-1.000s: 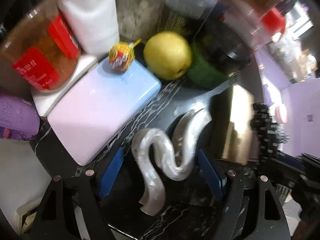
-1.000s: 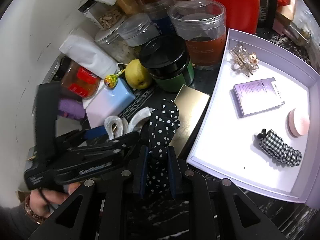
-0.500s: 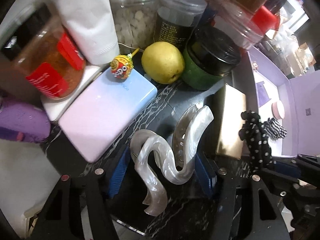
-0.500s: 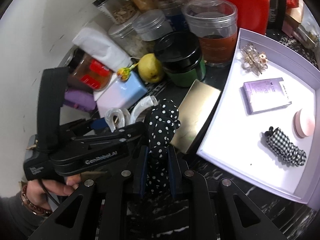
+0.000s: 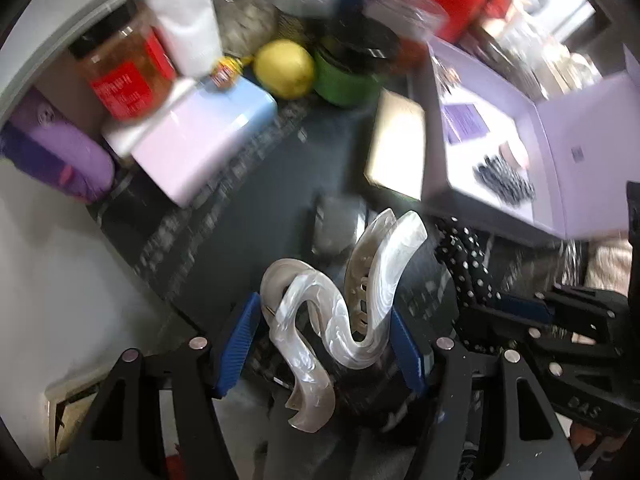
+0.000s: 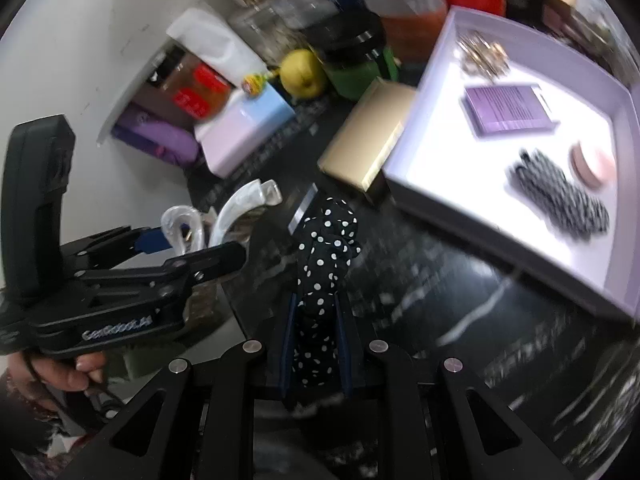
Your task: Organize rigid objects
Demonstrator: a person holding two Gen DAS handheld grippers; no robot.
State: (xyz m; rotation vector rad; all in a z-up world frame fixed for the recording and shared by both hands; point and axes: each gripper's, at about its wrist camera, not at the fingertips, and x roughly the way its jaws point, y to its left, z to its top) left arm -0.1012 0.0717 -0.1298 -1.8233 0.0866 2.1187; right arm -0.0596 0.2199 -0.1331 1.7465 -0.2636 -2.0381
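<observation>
Holding a pearly white hair claw (image 5: 340, 312) between blue pads, the left tongs (image 5: 320, 340) are clenched on it above the dark marbled table (image 5: 248, 200). Beside them, the right tongs (image 6: 316, 332) are clenched on a black scrunchie with white dots (image 6: 324, 264), which stands up lengthwise between the fingers.

From both tongs, the open lilac box (image 6: 404, 184) lies ahead and to the right. The right tongs appear nearer to it; the left tongs sit on the far side of them from the box, so the hair claw probably has the longer way to go. The claw's long axis runs roughly forward, along the fingers, with its curved arms rising toward the box. It looks hard, glossy and S-shaped, with teeth along one inner edge.

Between the tongs and the box, a flat gold case (image 6: 368, 140) lies on the table, touching or just beside the box wall. Inside the box are a checked scrunchie (image 6: 560, 196), a round pink item (image 6: 592, 160), a purple card (image 6: 508, 108) and a gold clip (image 6: 484, 52).

Farther off, against the wall, stand a pastel block (image 5: 204, 140), a yellow pear (image 5: 284, 68), a green jar with a black lid (image 5: 348, 76) and other jars, blurred.
</observation>
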